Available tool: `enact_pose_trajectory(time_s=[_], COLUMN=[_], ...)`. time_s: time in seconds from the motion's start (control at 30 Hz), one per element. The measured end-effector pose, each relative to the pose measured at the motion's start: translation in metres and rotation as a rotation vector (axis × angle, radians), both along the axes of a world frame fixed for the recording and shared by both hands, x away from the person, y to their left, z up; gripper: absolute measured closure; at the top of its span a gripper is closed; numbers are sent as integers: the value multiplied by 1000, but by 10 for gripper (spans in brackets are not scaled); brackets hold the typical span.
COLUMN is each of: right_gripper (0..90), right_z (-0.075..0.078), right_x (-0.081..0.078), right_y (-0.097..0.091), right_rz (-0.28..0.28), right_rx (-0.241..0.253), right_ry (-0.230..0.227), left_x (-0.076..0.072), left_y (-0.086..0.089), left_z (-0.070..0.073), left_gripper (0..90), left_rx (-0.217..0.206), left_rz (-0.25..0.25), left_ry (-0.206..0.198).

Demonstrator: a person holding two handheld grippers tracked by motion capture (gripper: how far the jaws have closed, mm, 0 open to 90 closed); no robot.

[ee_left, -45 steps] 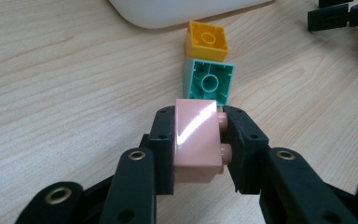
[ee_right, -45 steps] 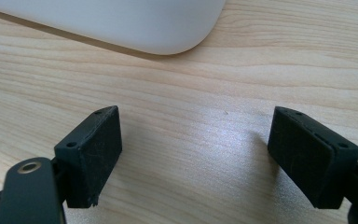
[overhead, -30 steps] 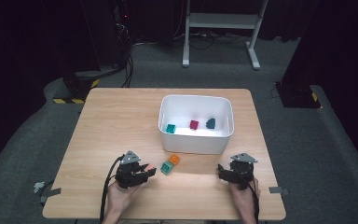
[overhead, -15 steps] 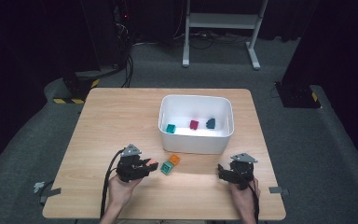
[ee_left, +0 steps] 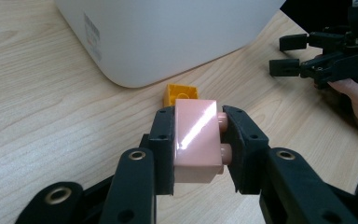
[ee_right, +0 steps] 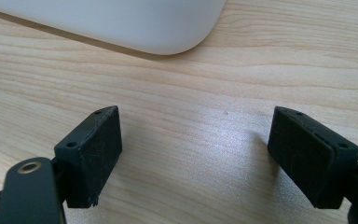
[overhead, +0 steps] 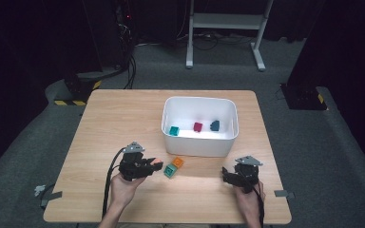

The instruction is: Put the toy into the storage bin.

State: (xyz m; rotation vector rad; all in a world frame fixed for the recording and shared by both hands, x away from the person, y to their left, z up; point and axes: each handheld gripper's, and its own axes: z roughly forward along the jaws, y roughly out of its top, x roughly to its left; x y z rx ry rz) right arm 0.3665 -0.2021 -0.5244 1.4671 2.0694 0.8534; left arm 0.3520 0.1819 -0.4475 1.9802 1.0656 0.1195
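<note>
My left gripper (overhead: 155, 166) is shut on a pale pink brick (ee_left: 196, 140), held just above the wooden table (overhead: 119, 118) with its studs against the right jaw. Past its tips lies an orange brick (ee_left: 182, 92), close to the white bin (ee_left: 168, 32). In the high view a green brick (overhead: 170, 171) and the orange brick (overhead: 178, 162) lie side by side in front of the bin (overhead: 197, 147). Near the front right of the table my right gripper (ee_right: 196, 154) stands open over bare wood, with nothing between its fingers. It also appears in the high view (overhead: 228, 174).
Inside the bin lie a teal brick (overhead: 174, 130), a dark red brick (overhead: 198, 127) and a dark blue piece (overhead: 215, 125). The bin's rounded corner (ee_right: 168, 37) is just ahead of the right gripper. Dark floor, cables and a stand surround the table.
The left gripper has lifted a little with the pink brick and shifted slightly toward the bin. The right gripper has stayed where it was.
</note>
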Motion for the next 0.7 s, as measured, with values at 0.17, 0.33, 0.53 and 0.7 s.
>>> enact_pose_trajectory(time_s=[0.17, 0.33, 0.53, 0.7], right_gripper=[173, 173, 173, 173], right_z=[0, 0, 0, 0], right_x=[0, 0, 0, 0], right_y=[0, 0, 0, 0], right_rz=[0, 0, 0, 0], right_rx=[0, 0, 0, 0], right_ry=[0, 0, 0, 0], left_x=[4, 8, 13, 17], left_y=[1, 0, -1, -4], left_z=[1, 7, 15, 18], left_gripper=[660, 659, 660, 659], left_rx=[-43, -33, -7, -28], left_rz=[21, 9, -12, -1], left_ry=[20, 14, -8, -22])
